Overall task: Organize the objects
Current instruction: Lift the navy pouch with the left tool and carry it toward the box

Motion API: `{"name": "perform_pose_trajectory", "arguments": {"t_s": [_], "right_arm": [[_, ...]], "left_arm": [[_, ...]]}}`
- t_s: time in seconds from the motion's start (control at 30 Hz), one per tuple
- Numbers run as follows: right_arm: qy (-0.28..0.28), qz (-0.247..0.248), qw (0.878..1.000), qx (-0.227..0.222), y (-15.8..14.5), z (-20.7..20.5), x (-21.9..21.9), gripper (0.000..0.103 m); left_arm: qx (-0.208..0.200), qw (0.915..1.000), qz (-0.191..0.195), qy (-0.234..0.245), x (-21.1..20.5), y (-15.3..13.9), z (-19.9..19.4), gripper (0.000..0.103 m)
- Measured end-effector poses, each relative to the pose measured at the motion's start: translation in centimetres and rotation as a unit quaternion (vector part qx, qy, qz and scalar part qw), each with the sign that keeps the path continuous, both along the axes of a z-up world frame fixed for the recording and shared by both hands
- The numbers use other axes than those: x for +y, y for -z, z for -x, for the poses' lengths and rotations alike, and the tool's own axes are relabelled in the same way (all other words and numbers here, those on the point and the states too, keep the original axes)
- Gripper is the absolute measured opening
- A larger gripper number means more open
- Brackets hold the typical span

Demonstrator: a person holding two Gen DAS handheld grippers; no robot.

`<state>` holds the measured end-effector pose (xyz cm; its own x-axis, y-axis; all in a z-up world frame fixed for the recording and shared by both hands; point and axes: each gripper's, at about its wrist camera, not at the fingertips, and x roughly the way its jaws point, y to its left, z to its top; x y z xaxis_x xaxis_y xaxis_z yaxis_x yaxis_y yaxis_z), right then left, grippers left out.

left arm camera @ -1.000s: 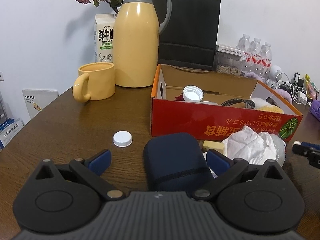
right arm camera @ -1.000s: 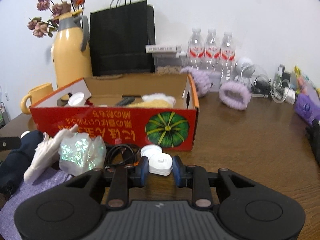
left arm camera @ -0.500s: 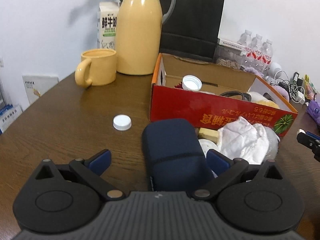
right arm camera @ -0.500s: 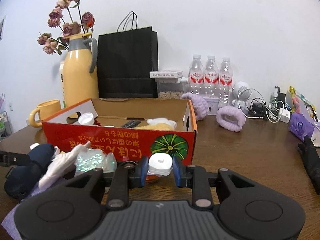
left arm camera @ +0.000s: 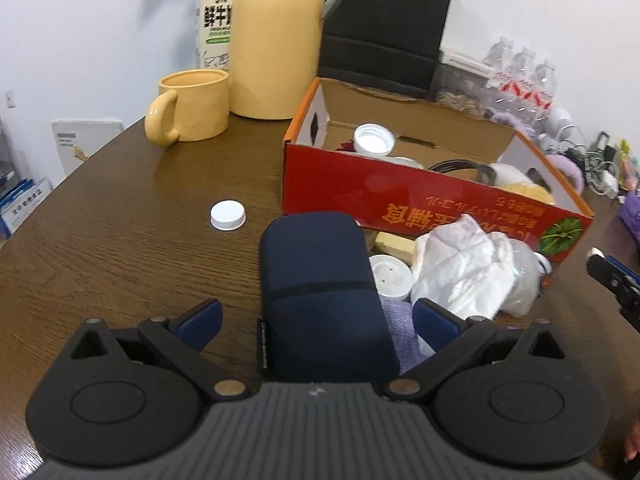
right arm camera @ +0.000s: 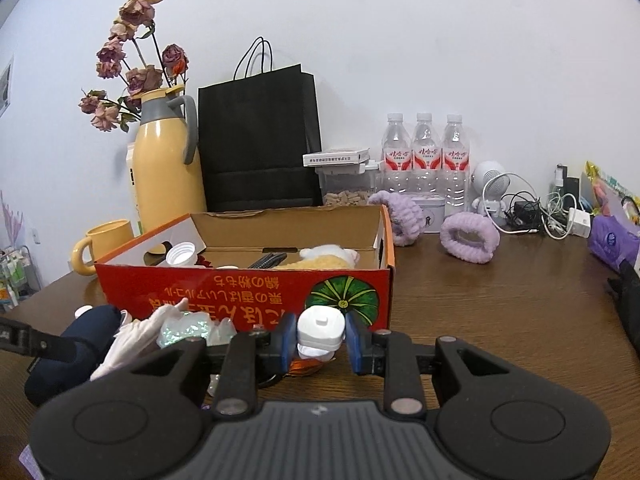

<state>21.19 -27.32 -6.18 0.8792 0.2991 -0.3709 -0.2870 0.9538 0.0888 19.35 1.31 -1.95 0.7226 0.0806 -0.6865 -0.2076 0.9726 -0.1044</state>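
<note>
My left gripper [left arm camera: 316, 318] is open, its blue pads on either side of a dark blue pouch [left arm camera: 320, 288] that lies on the table in front of the red cardboard box [left arm camera: 432, 204]. My right gripper [right arm camera: 321, 336] is shut on a small white plastic cap-like object [right arm camera: 320, 326] and holds it lifted in front of the box [right arm camera: 248, 296]. Crumpled white paper [left arm camera: 464, 264], a shiny plastic bag [right arm camera: 188, 328], a white lid [left arm camera: 390, 276] and a beige block [left arm camera: 394, 242] lie by the box front. A white bottle cap [left arm camera: 228, 216] lies alone on the table.
A yellow mug [left arm camera: 192, 106], yellow thermos [left arm camera: 276, 40], milk carton [left arm camera: 214, 20] and black paper bag [right arm camera: 260, 140] stand behind the box. Water bottles [right arm camera: 424, 160], purple headbands [right arm camera: 470, 238] and cables [right arm camera: 536, 212] sit at the back right. The box holds a white jar [left arm camera: 374, 140] and a plush toy [right arm camera: 324, 258].
My right gripper has risen with the white object, from table level to the height of the box front. My left gripper has lifted and pulled back a little, still open around the pouch.
</note>
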Motion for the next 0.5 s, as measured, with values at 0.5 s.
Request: {"name": "perform_pose_trajectory", "arguments": {"t_s": [0.5], "right_arm": [[-0.007,0.0,1.0,-0.004,-0.2,0.2,0.0,0.025]], "left_arm": [[-0.013,0.9995,0.01,-0.026,0.1,2.0,-1.0,0.074]]}}
